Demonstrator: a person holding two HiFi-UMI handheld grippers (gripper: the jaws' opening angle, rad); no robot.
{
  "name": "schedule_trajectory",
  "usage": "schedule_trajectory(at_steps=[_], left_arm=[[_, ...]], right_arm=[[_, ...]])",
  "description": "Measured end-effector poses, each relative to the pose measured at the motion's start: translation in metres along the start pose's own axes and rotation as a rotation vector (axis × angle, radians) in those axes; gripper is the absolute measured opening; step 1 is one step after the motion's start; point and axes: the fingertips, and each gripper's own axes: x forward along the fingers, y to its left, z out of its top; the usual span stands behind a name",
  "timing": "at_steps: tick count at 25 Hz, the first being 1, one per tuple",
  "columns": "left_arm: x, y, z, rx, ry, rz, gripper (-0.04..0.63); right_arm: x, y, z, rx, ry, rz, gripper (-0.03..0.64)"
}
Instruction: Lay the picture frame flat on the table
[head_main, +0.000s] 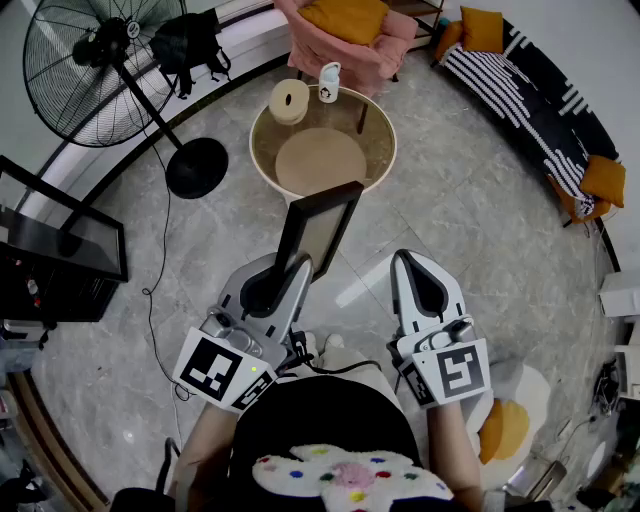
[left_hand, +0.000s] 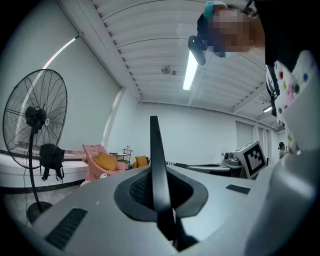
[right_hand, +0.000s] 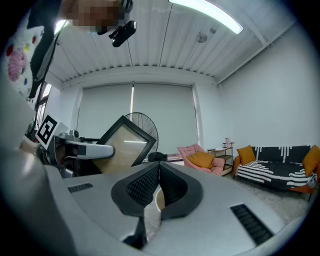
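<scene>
A black picture frame (head_main: 318, 228) with a pale front stands upright in the air, gripped at its lower edge by my left gripper (head_main: 290, 262), which is shut on it. The left gripper view shows the frame (left_hand: 154, 155) edge-on between the jaws. It hangs over the floor, just short of the round glass table (head_main: 378, 135). My right gripper (head_main: 408, 258) is beside it to the right, shut and holding nothing. In the right gripper view the frame (right_hand: 122, 145) shows tilted at the left, clear of the closed jaws (right_hand: 159, 175).
On the table lie a round tan mat (head_main: 320, 160), a pale ring-shaped thing (head_main: 289, 101) and a small white cup (head_main: 329, 82). A standing fan (head_main: 100, 60) and a black stand (head_main: 60, 240) are at the left. A pink armchair (head_main: 350, 30) and a striped sofa (head_main: 540, 90) are behind.
</scene>
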Motion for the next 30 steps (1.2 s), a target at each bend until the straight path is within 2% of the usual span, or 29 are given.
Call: schedule_trajectory(at_steps=[13, 21, 30], left_arm=[[-0.001, 0.003, -0.003, 0.007, 0.007, -0.012, 0.031], [-0.007, 0.013, 0.005, 0.01, -0.027, -0.023, 0.031], [-0.025, 0.029, 0.015, 0.023, -0.057, -0.031, 0.031]], right_arm=[[0.002, 0.007, -0.006, -0.005, 0.017, 0.012, 0.032], [0.009, 0.023, -0.006, -0.033, 0.023, 0.02, 0.032], [0.013, 0.038, -0.003, -0.042, 0.001, -0.027, 0.032]])
